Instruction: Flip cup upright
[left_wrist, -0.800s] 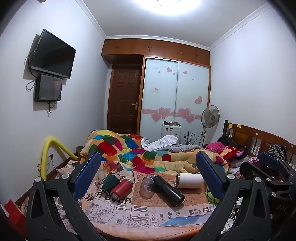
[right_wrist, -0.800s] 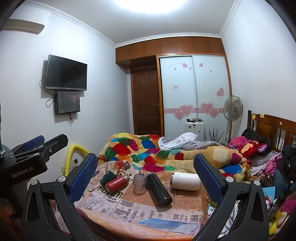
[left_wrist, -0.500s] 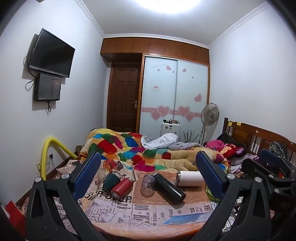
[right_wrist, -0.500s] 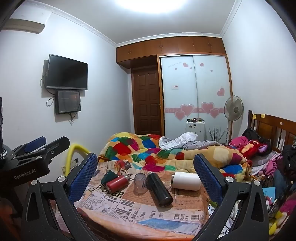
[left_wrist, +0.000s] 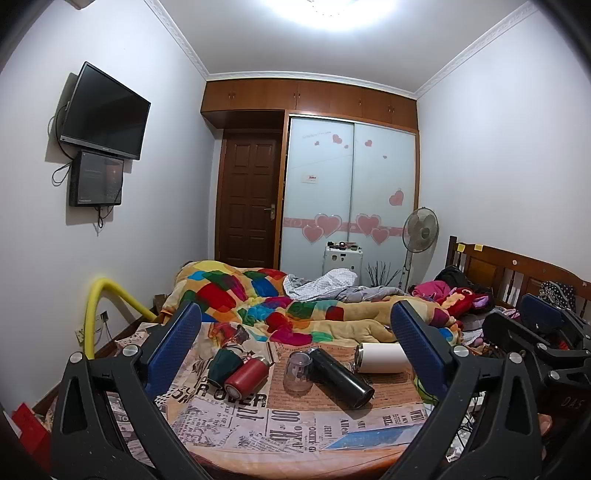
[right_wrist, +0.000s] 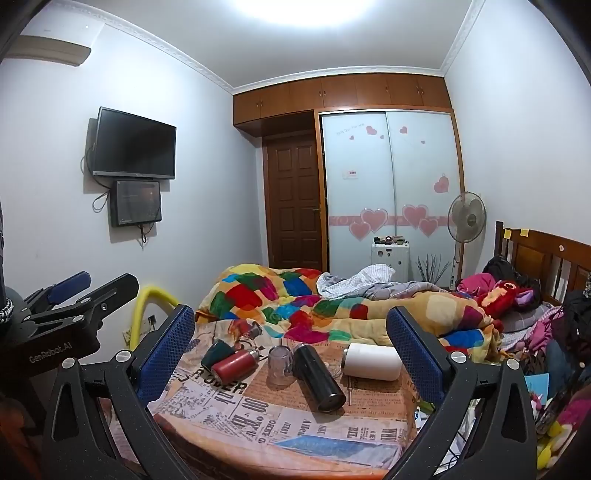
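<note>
Several cups lie on a newspaper-print table (left_wrist: 258, 424): a dark green cup (left_wrist: 221, 363) (right_wrist: 217, 351), a red bottle (left_wrist: 246, 374) (right_wrist: 234, 366), a black flask (left_wrist: 340, 374) (right_wrist: 319, 378) and a white tumbler (left_wrist: 382, 357) (right_wrist: 373, 361), all on their sides. A clear glass cup (left_wrist: 297, 371) (right_wrist: 279, 364) stands mouth down between red and black. My left gripper (left_wrist: 295, 343) is open and empty, well short of the cups. My right gripper (right_wrist: 290, 343) is open and empty too, held back from the table.
A bed with a patchwork quilt (left_wrist: 277, 306) lies right behind the table. A yellow tube (left_wrist: 96, 302) arches at the left wall. A wooden headboard (left_wrist: 517, 273) and piled clothes are at the right. Each gripper shows at the edge of the other's view.
Both views have shifted slightly; the grippers drifted a little, still open. The cups have not moved.
</note>
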